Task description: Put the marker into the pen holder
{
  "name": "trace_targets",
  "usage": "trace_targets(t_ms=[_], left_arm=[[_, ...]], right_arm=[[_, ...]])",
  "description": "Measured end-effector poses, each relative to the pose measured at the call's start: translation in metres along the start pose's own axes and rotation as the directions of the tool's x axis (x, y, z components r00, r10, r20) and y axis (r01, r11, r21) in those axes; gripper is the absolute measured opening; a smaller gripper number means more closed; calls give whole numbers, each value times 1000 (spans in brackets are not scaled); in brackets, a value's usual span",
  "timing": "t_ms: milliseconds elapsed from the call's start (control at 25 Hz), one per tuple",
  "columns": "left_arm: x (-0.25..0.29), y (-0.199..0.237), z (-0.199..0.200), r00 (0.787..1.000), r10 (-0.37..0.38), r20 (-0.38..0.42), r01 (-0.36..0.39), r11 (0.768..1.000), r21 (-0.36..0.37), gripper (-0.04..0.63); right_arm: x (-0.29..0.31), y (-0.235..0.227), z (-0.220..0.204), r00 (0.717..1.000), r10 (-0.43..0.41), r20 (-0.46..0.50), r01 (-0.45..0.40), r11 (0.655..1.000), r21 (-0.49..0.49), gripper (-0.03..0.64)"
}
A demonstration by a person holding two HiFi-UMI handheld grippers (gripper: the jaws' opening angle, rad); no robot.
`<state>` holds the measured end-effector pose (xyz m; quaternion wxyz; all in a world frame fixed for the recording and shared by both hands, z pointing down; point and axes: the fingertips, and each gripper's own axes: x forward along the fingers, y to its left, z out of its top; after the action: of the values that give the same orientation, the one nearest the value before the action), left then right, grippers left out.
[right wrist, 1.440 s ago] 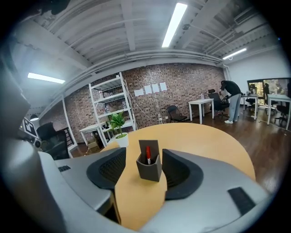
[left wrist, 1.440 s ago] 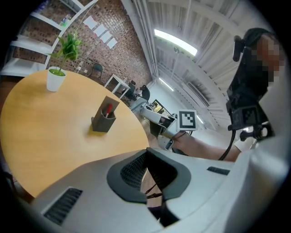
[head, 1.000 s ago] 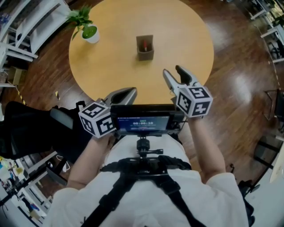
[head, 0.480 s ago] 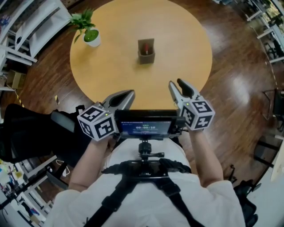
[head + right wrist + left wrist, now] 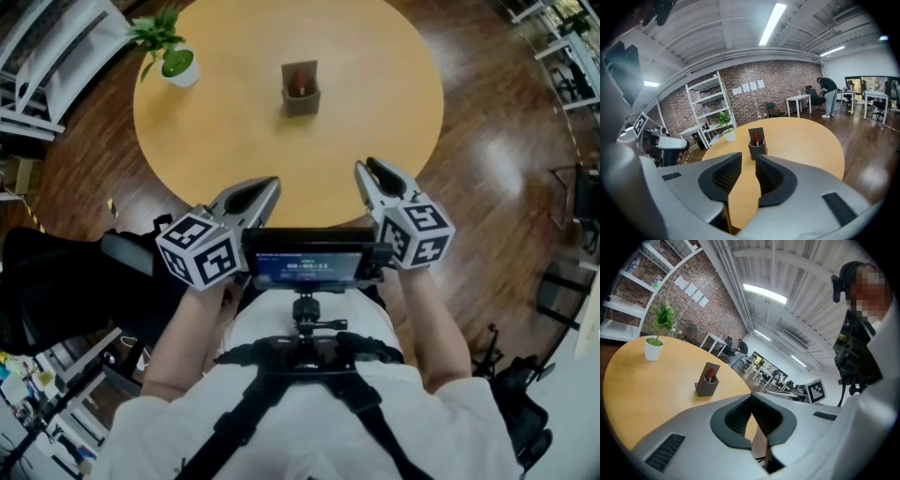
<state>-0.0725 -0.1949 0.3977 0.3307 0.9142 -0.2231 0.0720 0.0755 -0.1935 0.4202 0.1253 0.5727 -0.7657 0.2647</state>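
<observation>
A grey pen holder [image 5: 300, 94] stands upright near the far middle of the round wooden table [image 5: 225, 141], with a red marker [image 5: 300, 84] inside it. Both gripper views show the same holder [image 5: 706, 384] [image 5: 757, 146] and marker [image 5: 710, 375] [image 5: 756, 138] well ahead of the jaws. My left gripper [image 5: 269, 186] hovers at the table's near edge, its jaws together and empty [image 5: 751, 398]. My right gripper [image 5: 365, 167] hangs beside it over the near edge. Its jaws are closing with a narrow gap and nothing between them [image 5: 747, 161].
A small potted plant [image 5: 173, 56] sits at the table's far left edge. A screen [image 5: 305, 262] is mounted at the person's chest between the grippers. A black chair [image 5: 56, 281] stands at the left, white shelving [image 5: 708, 108] behind the table, and a person [image 5: 828, 96] far off.
The right gripper's jaws have narrowed from wide apart to a small gap. Both grippers have edged forward to the table's near edge. The holder and marker have not moved.
</observation>
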Motion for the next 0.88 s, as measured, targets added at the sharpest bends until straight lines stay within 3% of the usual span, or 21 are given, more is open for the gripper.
trace_targets(t_ms=[400,880], left_arm=[[1,-5,-13,1000,-2,-1,2,1000,4,-6],[-17,-91,-70,997,62,55,-63,998,13,-6]], right_arm=[[-7,4,-7,1000,8,12,-8,1000,3,77],[-108,0,-59,995,101,20,-101,995,-8,77]])
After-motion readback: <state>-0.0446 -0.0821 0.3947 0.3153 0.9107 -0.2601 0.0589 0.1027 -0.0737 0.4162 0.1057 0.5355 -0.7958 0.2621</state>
